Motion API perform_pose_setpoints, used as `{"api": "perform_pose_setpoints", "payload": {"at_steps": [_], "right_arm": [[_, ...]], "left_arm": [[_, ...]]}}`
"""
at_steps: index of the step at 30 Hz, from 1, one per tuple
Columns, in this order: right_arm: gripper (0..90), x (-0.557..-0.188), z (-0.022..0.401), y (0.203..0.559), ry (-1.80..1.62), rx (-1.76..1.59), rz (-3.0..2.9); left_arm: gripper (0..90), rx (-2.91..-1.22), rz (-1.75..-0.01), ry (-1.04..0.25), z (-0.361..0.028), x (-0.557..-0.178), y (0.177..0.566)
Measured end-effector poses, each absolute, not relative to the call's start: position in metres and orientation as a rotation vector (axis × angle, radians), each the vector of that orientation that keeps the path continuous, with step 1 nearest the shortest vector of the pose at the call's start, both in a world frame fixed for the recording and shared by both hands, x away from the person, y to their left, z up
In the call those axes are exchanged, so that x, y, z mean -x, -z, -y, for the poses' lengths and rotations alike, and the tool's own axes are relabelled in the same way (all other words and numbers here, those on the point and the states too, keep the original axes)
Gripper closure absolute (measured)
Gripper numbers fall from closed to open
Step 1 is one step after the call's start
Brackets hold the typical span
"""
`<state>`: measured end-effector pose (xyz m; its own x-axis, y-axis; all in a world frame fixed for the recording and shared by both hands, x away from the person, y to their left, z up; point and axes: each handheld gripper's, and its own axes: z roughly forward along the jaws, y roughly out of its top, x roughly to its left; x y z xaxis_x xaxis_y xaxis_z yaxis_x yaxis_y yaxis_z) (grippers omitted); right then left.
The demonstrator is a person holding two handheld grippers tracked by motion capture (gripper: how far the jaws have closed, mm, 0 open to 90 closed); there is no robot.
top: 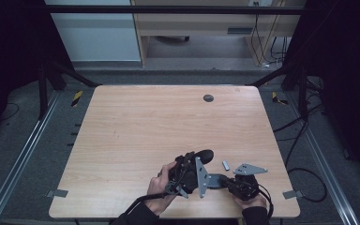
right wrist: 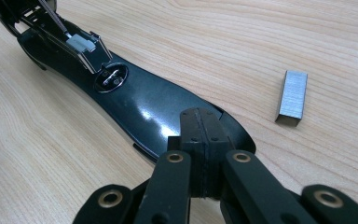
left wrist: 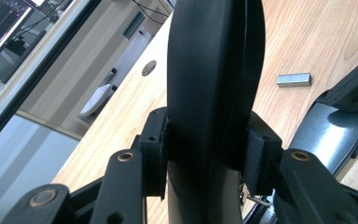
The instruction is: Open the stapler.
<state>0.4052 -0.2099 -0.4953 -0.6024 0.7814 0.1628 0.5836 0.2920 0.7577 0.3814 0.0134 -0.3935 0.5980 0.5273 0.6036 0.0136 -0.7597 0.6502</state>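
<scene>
Glossy black plastic and steel, the opened stapler (top: 201, 164) sits lower centre of the high view; left gripper (left wrist: 209, 154) pinches its raised top arm, right gripper (right wrist: 200, 140) is pressed together over the base's tip; stiff, slick, hinged, so grip flat sides; staple strip (right wrist: 292, 97) lies near.

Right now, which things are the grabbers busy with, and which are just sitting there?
In the job:
- stapler top, clamped by left gripper
- stapler base, pinned by shut right gripper
- staple block, beside the base

Just there:
- round hole cover in the table
</scene>
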Motion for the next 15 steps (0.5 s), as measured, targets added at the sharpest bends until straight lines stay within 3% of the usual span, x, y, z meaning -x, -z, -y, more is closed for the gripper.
{"api": "perform_pose_setpoints", "payload": {"at_steps": [15], "right_arm": [[90.0,-0.404,0.209,0.495,-1.192,-1.255,-2.322]], "left_arm": [[58.0,-2.156,-0.485,-1.076,-0.028,-0.38,0.388]]}}
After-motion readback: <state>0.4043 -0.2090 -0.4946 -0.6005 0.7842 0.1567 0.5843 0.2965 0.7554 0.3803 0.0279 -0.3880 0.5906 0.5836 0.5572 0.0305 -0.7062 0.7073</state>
